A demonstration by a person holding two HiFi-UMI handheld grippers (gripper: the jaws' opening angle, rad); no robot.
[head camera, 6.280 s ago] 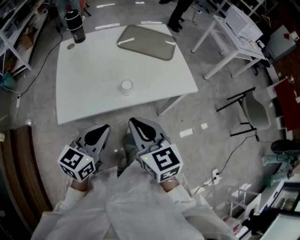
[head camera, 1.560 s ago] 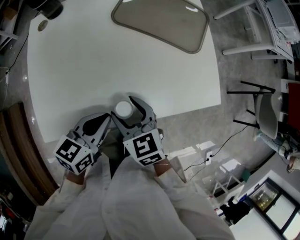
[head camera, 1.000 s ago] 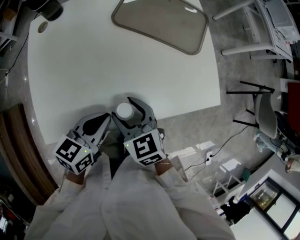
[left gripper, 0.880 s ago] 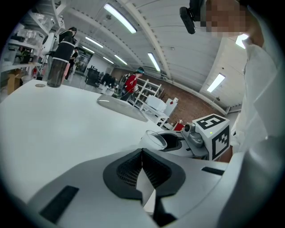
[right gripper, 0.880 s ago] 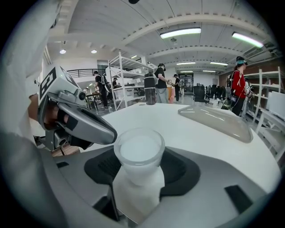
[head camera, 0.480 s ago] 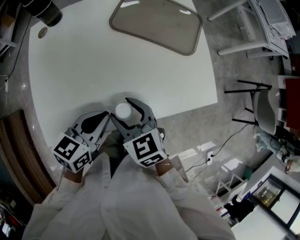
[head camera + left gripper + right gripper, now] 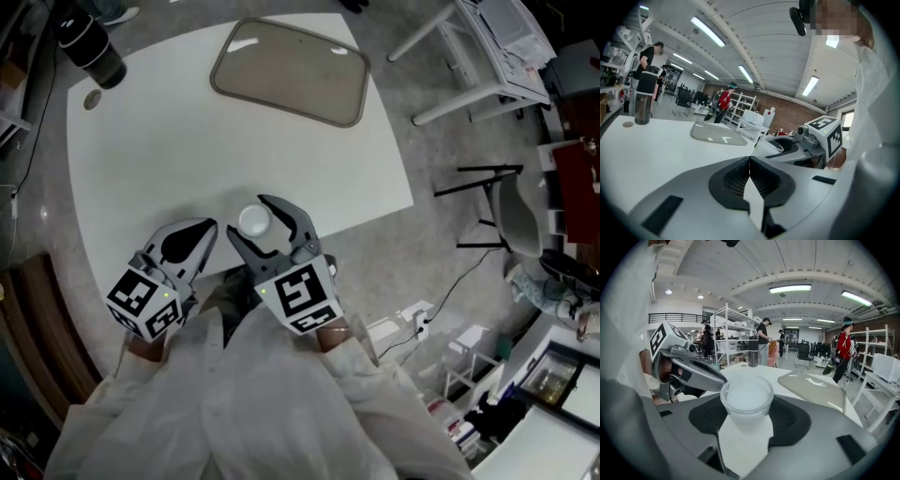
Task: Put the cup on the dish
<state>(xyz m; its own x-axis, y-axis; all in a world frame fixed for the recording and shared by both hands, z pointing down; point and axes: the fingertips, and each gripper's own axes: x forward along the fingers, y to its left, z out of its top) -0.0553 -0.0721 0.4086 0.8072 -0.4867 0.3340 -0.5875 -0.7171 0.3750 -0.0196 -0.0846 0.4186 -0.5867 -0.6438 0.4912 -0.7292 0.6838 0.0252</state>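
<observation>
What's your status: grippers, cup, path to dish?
Left gripper shut, empty. Right gripper shut on cup at near table edge. Dish empty, far side; nothing between.

The cup [image 7: 253,221] is between the right gripper's [image 7: 249,218] jaws near the table's [image 7: 187,141] front edge; the dish [image 7: 291,70] lies far behind it.
</observation>
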